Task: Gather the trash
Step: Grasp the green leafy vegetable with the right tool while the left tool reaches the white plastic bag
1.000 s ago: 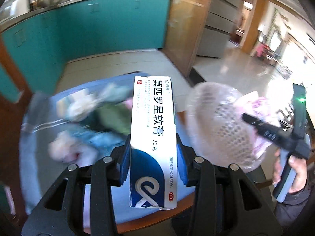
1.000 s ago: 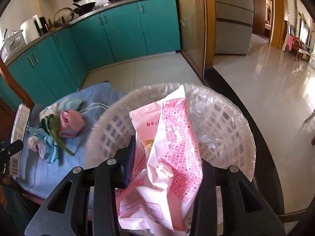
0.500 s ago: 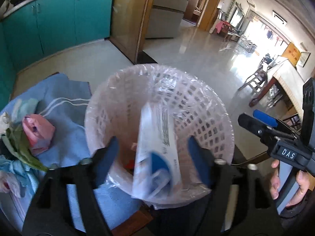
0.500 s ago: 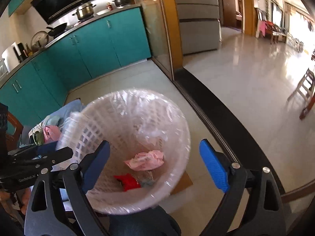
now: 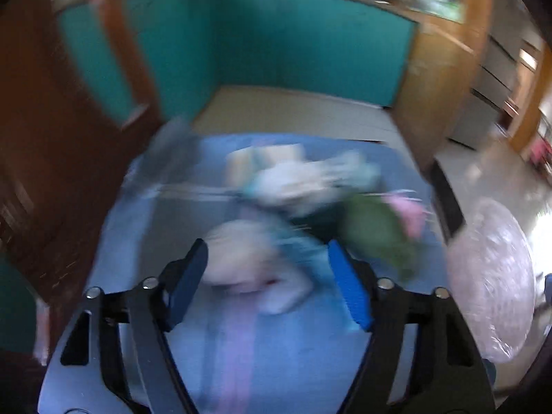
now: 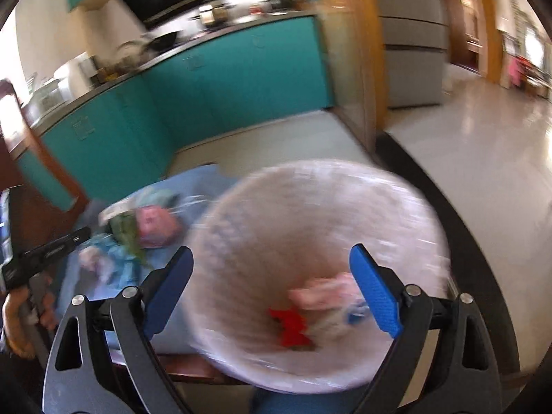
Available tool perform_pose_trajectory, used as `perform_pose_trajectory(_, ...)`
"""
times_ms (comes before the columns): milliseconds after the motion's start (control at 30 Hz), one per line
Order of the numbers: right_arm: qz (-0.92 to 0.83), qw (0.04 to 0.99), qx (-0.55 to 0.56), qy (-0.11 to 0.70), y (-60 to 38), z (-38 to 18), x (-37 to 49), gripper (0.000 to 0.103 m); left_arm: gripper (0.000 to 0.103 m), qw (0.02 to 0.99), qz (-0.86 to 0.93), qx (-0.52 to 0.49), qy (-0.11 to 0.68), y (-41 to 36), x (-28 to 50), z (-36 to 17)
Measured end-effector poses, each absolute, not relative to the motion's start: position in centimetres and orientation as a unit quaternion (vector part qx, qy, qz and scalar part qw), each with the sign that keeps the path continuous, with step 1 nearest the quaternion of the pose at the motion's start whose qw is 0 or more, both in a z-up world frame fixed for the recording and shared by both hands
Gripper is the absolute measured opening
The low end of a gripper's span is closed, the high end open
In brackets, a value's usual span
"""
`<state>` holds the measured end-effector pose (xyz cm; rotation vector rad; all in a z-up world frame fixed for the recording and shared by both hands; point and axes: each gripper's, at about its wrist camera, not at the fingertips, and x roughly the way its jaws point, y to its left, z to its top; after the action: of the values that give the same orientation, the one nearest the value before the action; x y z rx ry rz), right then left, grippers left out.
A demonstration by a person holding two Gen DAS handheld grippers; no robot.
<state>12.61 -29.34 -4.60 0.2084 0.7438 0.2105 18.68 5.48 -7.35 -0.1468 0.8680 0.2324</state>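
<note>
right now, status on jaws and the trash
Left gripper jaws closing, nothing gripped, over the trash pile on the blue cloth. Right gripper open, empty, above the bin. Nothing in the way.

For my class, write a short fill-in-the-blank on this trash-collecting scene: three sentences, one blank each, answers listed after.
1. The pile of crumpled trash lies on a cloth coloured ____.
2. The white basket is lined with a clear ____ bag.
3. Among the scraps at the bottom of the basket, the brightest piece is coloured ____.

Missing words: blue; plastic; red
</note>
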Motion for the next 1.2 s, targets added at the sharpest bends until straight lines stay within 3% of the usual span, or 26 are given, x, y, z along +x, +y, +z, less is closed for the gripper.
perform_pose_trajectory(200,0.231,0.889,0.030,0.395,-17.2,-6.4,17.4,0.064,0.071,0.891,0.128,-0.078,0.427,8.4,17.0,-8.2)
perform_pose_trajectory(433,0.246,0.856,-0.024,0.455,-8.8,-11.4,22.2,0.063,0.079,0.884,0.129,-0.086,0.442,10.4,15.8,-8.5)
perform_pose_trajectory(467,0.248,0.854,-0.016,0.458,-8.6,-11.8,22.3,0.057,0.079,0.883,0.130,-0.090,0.443,10.8,15.9,-8.6)
perform_pose_trajectory(533,0.255,0.843,0.002,0.473,-8.9,-12.0,22.2,0.027,0.079,0.881,0.130,-0.100,0.444,11.3,16.2,-9.0)
perform_pose_trajectory(667,0.283,0.831,0.036,0.478,-10.5,-11.1,20.4,0.016,0.085,0.875,0.123,-0.129,0.451,11.8,17.3,-9.7)
perform_pose_trajectory(900,0.289,0.819,0.019,0.496,-12.7,-11.1,15.5,0.020,0.088,0.862,0.124,-0.158,0.466,11.5,20.6,-11.1)
perform_pose_trajectory(933,0.277,0.821,0.013,0.499,-13.0,-11.4,15.3,0.028,0.078,0.859,0.124,-0.162,0.470,11.5,20.9,-11.4)
perform_pose_trajectory(967,0.269,0.823,0.012,0.501,-13.2,-11.6,15.0,0.033,0.061,0.855,0.117,-0.171,0.475,11.5,21.2,-11.8)
perform_pose_trajectory(1033,0.265,0.824,0.023,0.500,-14.0,-11.9,14.6,0.045,0.043,0.851,0.102,-0.181,0.482,11.4,21.1,-12.2)
perform_pose_trajectory(1133,0.255,0.827,0.038,0.499,-14.8,-12.2,14.5,0.059,0.035,0.855,0.100,-0.149,0.486,10.8,20.2,-12.4)
perform_pose_trajectory(1200,0.253,0.828,0.041,0.499,-15.1,-12.3,14.6,0.059,0.031,0.857,0.094,-0.136,0.489,10.5,19.1,-12.6)
